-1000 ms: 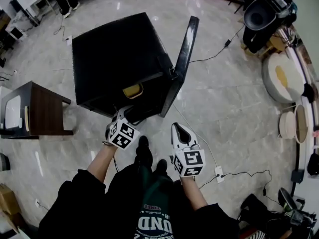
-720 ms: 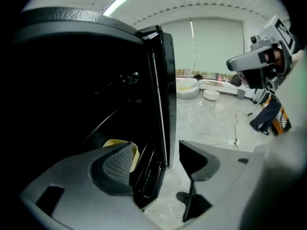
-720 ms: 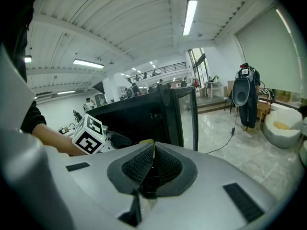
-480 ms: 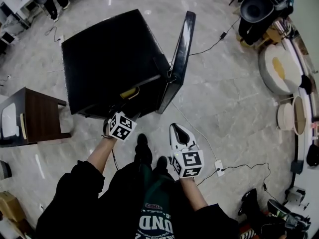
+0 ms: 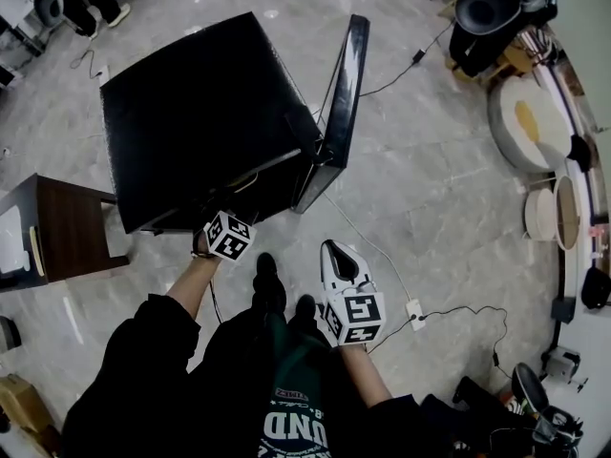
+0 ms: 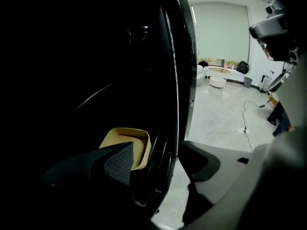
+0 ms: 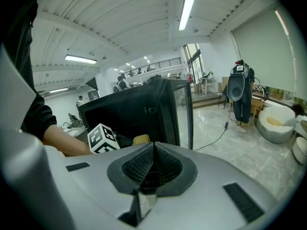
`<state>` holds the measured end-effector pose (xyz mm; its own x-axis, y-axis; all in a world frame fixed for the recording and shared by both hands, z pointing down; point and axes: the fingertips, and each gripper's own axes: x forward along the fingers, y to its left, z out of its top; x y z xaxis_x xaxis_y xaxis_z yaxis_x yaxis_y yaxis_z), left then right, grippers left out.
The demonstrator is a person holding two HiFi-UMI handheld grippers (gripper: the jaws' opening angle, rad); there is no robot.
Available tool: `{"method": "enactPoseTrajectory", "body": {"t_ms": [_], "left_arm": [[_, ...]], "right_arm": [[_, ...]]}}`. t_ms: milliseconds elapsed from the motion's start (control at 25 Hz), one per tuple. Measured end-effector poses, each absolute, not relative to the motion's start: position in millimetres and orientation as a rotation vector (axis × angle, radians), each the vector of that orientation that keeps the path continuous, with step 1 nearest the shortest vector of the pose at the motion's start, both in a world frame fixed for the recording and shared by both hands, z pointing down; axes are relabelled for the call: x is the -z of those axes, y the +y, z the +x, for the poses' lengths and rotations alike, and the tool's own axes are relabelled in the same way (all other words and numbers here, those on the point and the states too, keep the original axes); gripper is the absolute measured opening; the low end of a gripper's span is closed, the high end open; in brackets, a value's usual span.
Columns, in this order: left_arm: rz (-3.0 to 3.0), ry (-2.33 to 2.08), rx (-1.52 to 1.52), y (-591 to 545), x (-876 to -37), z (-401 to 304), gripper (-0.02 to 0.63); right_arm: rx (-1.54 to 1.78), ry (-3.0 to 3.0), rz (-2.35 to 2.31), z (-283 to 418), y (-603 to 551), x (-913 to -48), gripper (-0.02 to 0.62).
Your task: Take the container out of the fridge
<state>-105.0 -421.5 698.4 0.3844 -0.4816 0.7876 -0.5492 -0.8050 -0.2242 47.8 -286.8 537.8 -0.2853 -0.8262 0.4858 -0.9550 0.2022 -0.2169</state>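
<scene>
Pale glossy marble floor of a large open room, with a dark wooden side table [image 5: 59, 229] at the left edge of the head view and a white cable to a power strip [image 5: 415, 308] at lower right. In the upper left of that frame, a black mini fridge [image 5: 191, 113] with its door [image 5: 341, 84] swung wide open to the right.

Low inside the cabinet, in the lower left of the left gripper view, a shallow yellow container [image 6: 127, 140], sitting on the fridge's bottom level just behind the door frame.

Since a second ago: left gripper [image 6: 156, 152] pushed forward from in front of the fridge up to its mouth, marker cube now right at the opening's lower edge in the head view. Jaws spread wide and gripping nothing; dark left jaw just short of the container's near rim, right jaw on the door side of the frame. No contact yet.

Right gripper [image 7: 152, 150] unmoved, low in the centre of the head view beside the person's knee; jaws pressed together, nothing between them.

Judging by this: approach nearly finished, grasp not begun. Likely next: further in, jaws either side of the container's near wall, then closing.
</scene>
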Motion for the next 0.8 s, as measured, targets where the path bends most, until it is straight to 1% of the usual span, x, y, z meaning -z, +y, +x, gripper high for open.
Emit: {"method": "enactPoseTrajectory", "body": {"t_ms": [240, 800], "left_arm": [[2.559, -0.975, -1.486, -433.9, -714.5, -106.5, 0.29], [2.521, -0.806, -1.734, -448.2, -765.7, -106.4, 0.288]], "right_arm": [[-0.721, -2.185, 1.71, 53.0, -289.3, -541.6, 0.035], [-0.769, -2.076, 1.769, 75.0, -274.9, -553.1, 0.035]]}}
